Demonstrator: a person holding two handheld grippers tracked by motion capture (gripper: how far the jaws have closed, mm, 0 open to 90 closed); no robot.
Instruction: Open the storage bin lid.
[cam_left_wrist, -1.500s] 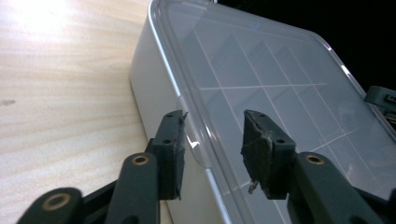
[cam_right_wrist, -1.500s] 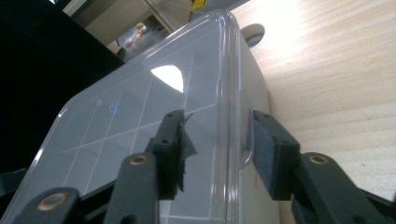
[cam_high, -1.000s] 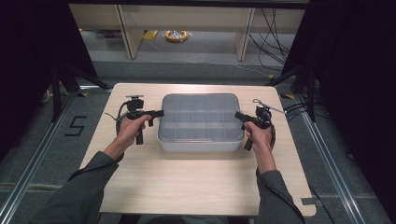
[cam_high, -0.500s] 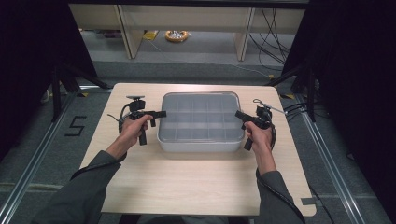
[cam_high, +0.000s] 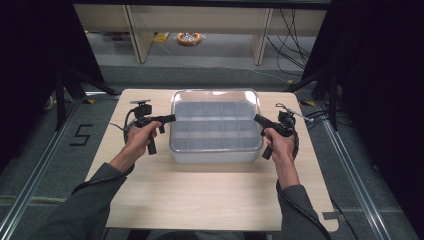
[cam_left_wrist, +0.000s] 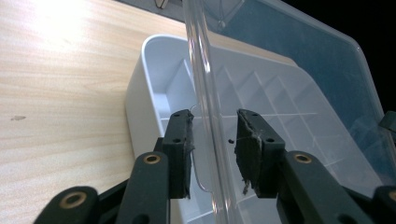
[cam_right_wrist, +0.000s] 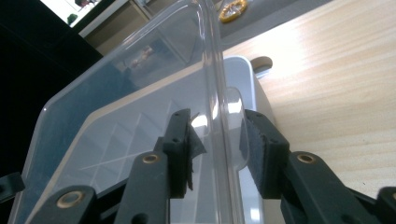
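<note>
A white compartment box (cam_high: 215, 155) stands mid-table under a clear plastic lid (cam_high: 215, 100) that sits raised and tilted above it. My left gripper (cam_high: 172, 118) holds the lid's left rim; its jaws have just been closing, with that rim between them. My right gripper (cam_high: 256, 119) is shut on the lid's right rim. In the left gripper view the rim runs between the pads of my left gripper (cam_left_wrist: 214, 140), with the lid (cam_left_wrist: 299, 60) above the box (cam_left_wrist: 154, 70). In the right gripper view my right gripper (cam_right_wrist: 217, 140) clamps the lid (cam_right_wrist: 121, 93) over the box (cam_right_wrist: 243, 74).
The box rests on a light wooden table (cam_high: 200, 200), with bare wood in front of it and on both sides. Beyond the far edge are grey floor, shelf legs and a yellow ring-shaped object (cam_high: 190, 37). Black curtains flank the table.
The left jaws have closed onto the lid's left rim. The left hand has risen slightly, and the lid now stands lifted off the box. The right hand has stayed put.
</note>
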